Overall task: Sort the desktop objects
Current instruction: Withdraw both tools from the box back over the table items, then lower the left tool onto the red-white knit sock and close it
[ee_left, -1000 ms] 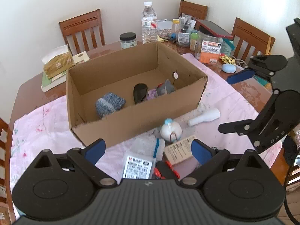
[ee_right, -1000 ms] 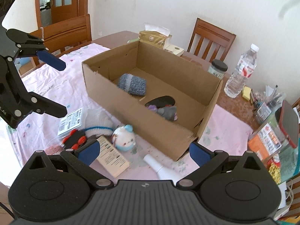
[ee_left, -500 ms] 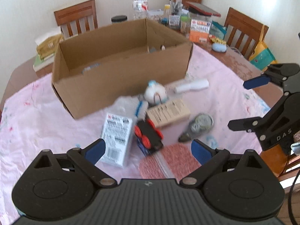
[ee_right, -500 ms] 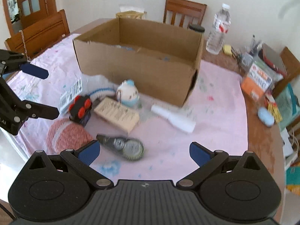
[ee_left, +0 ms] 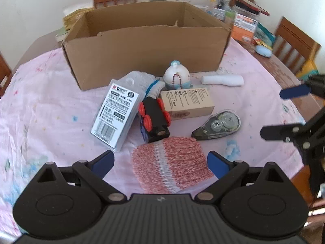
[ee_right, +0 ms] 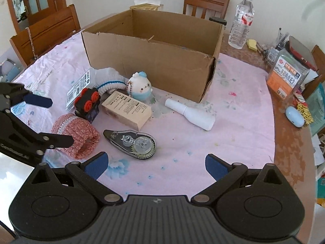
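A cardboard box stands at the back of the tablecloth. In front of it lie a plush toy, a small carton, a toy car, a tape dispenser and, to the right, a bottle.

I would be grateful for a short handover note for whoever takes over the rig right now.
Left gripper: open, empty, over the red knitted piece.
Right gripper: open, empty, near the correction tape.
Cardboard box: contents hidden from here.
Left to sort, on the pink cloth: toy train, beige carton, plush toy, white bottle, blister pack, white sock.
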Action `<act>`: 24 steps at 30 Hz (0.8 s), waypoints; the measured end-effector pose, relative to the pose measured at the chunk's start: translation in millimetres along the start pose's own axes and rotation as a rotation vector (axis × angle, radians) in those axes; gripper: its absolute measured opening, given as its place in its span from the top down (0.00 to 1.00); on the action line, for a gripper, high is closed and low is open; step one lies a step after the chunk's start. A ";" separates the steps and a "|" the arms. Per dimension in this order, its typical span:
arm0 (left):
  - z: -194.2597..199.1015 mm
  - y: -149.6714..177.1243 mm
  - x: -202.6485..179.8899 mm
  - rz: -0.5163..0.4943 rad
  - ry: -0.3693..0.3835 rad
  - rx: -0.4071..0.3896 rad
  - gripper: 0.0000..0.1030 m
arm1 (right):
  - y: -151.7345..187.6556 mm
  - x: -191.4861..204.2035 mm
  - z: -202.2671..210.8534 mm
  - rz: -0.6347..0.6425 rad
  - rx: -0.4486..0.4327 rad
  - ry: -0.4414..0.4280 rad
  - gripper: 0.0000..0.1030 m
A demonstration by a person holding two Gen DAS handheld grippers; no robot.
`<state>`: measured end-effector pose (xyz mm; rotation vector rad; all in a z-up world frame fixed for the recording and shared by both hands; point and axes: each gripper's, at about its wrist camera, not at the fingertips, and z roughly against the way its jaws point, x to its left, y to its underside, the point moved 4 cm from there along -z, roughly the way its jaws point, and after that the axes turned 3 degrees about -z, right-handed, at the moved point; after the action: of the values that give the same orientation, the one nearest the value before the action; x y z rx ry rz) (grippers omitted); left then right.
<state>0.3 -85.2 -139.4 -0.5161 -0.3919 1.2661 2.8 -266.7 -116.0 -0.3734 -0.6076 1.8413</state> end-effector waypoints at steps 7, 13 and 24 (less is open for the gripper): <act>-12.8 3.9 -8.9 0.088 -0.079 -0.003 0.05 | 5.9 -9.5 -13.8 0.017 0.011 -0.080 0.00; -19.6 4.8 -9.8 0.138 -0.124 0.000 0.05 | 8.7 -12.8 -24.6 0.048 0.006 -0.098 0.00; -32.7 9.1 -19.7 0.123 -0.176 0.006 0.05 | 6.6 -13.3 -31.3 0.061 0.005 -0.106 0.00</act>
<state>5.9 -107.3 -171.4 -0.4300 -0.5095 1.4368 18.8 -273.8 -145.9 -0.2953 -0.6703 1.9295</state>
